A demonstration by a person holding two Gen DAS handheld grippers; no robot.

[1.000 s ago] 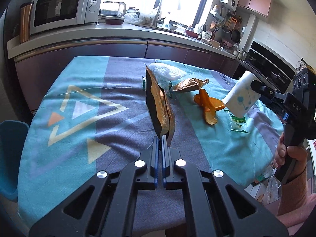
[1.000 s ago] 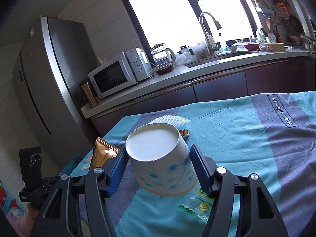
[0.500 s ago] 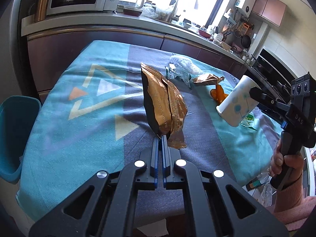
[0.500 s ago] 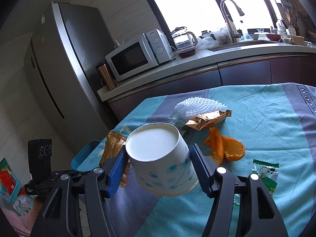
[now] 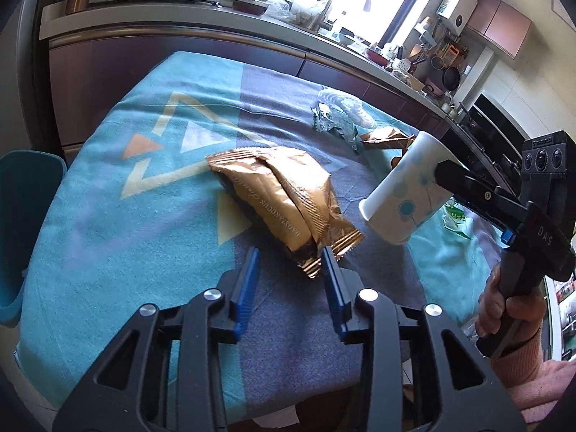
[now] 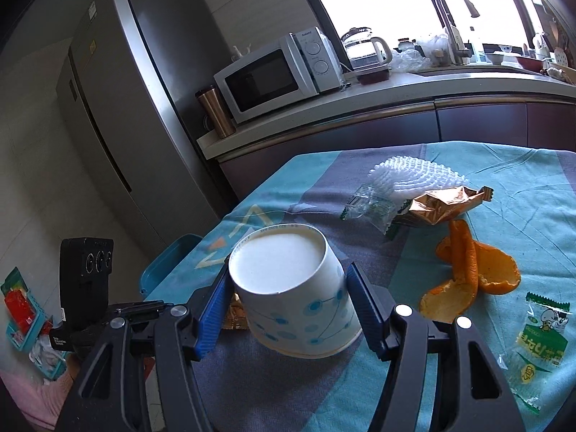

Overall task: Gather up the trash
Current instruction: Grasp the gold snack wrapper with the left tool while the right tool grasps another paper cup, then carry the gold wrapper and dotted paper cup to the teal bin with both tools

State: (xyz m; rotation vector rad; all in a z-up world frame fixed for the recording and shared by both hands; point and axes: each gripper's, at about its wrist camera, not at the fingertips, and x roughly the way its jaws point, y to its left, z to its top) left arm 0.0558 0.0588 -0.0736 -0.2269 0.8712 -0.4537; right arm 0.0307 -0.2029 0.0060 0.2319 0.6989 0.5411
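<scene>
A large gold snack wrapper (image 5: 280, 194) lies flat on the teal and grey tablecloth (image 5: 108, 216). Its crimped near end sits between the blue pads of my left gripper (image 5: 289, 255), whose jaws are opening and do not press on it. My right gripper (image 6: 288, 277) is shut on a white paper cup with blue dots (image 6: 288, 298), tilted with its base towards the camera. In the left wrist view the cup (image 5: 403, 198) hangs just right of the gold wrapper, above the cloth. A hand (image 5: 504, 309) holds that gripper's handle.
More litter lies further back on the cloth: orange peel (image 6: 468, 273), a green and white sweet wrapper (image 6: 540, 338), a small gold wrapper (image 6: 446, 205), a white foam net (image 6: 414, 176) and a clear green wrapper (image 6: 370, 208). A blue chair (image 5: 21, 216) stands at the table's left. Behind are a counter with a microwave (image 6: 277, 72) and a fridge (image 6: 144, 108).
The left gripper was shut on the gold wrapper, holding it upright; now its jaws stand apart and the wrapper lies flat. The right gripper has carried the cup closer to the wrapper.
</scene>
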